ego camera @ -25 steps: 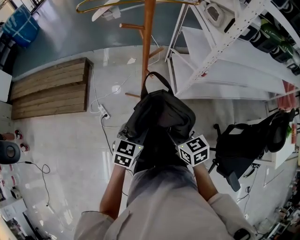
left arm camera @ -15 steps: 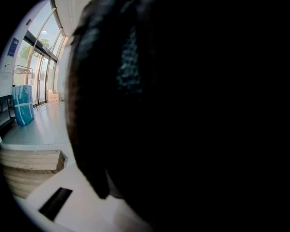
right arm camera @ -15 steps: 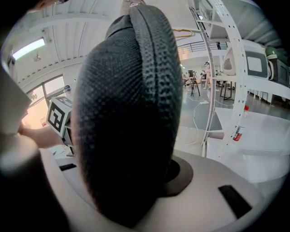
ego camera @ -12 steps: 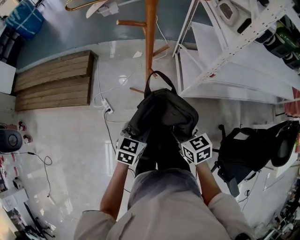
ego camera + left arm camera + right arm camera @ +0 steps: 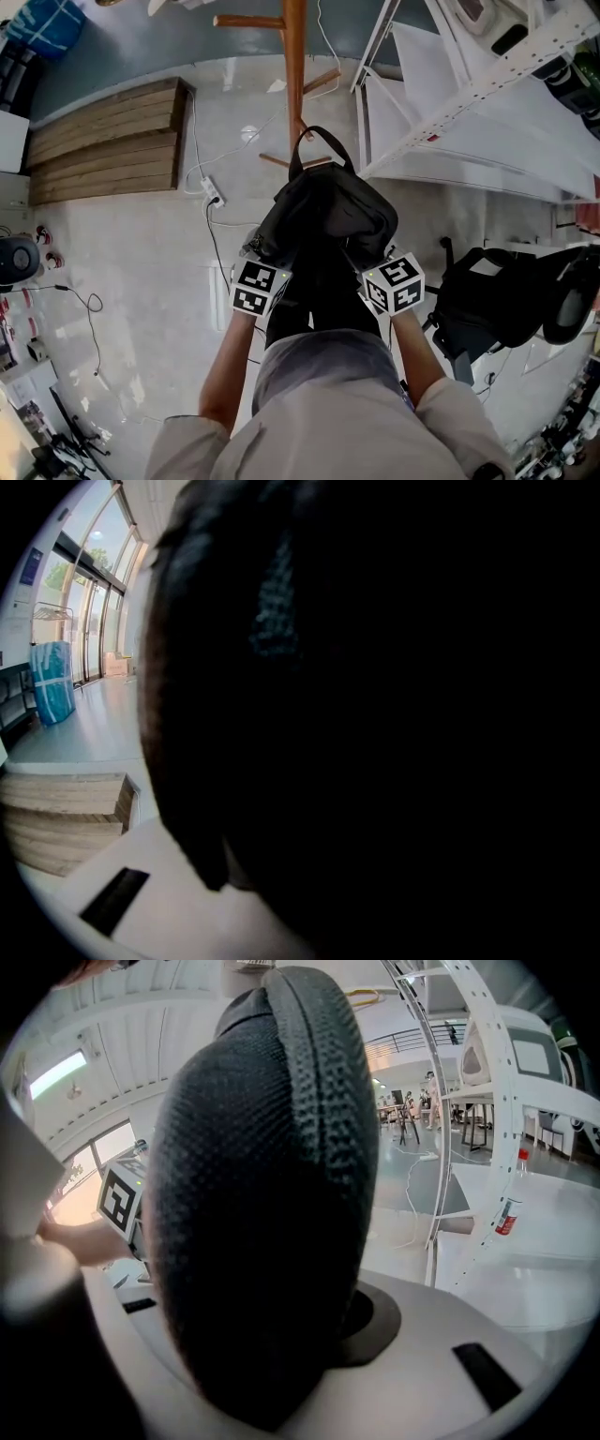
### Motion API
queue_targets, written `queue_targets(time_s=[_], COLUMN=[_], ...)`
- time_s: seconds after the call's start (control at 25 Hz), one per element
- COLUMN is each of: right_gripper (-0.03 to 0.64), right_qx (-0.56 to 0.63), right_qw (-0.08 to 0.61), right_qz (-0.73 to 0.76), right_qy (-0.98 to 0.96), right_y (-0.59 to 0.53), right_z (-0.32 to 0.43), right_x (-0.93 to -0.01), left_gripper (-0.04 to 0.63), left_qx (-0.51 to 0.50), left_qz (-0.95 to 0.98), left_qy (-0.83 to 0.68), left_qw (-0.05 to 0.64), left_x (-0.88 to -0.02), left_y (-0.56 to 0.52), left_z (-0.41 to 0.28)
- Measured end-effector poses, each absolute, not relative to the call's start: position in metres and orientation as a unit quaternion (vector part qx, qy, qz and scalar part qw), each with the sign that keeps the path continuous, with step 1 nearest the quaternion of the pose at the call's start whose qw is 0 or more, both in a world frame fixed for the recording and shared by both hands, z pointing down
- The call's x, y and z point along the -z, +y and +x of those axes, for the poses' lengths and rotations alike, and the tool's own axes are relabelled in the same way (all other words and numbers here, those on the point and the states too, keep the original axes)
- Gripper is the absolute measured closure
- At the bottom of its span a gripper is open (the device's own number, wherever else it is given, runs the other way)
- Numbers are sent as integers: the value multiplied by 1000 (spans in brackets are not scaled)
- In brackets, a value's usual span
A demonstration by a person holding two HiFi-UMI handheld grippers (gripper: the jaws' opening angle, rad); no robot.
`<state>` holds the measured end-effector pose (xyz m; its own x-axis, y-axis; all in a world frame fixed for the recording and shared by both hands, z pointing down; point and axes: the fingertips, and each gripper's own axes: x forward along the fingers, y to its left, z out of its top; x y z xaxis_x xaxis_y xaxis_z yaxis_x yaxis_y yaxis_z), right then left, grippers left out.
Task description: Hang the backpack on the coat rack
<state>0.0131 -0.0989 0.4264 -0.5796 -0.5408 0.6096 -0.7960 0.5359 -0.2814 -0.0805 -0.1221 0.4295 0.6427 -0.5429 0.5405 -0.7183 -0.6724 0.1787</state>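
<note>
— Any writing you can read?
— None. Each gripper's cube bears black-and-white square markers. A bottle (image 5: 506, 1215) at the right of the right gripper view has a red label, too small to read.
— Counts?
— One black backpack (image 5: 328, 216) at frame centre, and one wooden coat rack (image 5: 295, 84) at upper centre. Two tongs, the left gripper (image 5: 255, 253) and the right gripper (image 5: 375, 261), each clamped narrowly on the backpack's fabric.

Backpack (image 5: 328, 220) lower, nearer coat rack (image 5: 296, 84)
</note>
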Motion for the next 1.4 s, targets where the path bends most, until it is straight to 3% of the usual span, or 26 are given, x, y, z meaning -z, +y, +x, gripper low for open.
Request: queue_targets(time_s=[1.4], right_gripper=[471], right_qx=[-361], right_qw=[259], right_qz=[346], right_qy=[-826], right_y=[-135], right_z=[24], right_x=[-536], left_gripper=[439], left_qx=[-286], left_qz=[836], left_qy=[-369], left_qw=[288], left_x=[-536], left_y=[-151], left_z=[-76])
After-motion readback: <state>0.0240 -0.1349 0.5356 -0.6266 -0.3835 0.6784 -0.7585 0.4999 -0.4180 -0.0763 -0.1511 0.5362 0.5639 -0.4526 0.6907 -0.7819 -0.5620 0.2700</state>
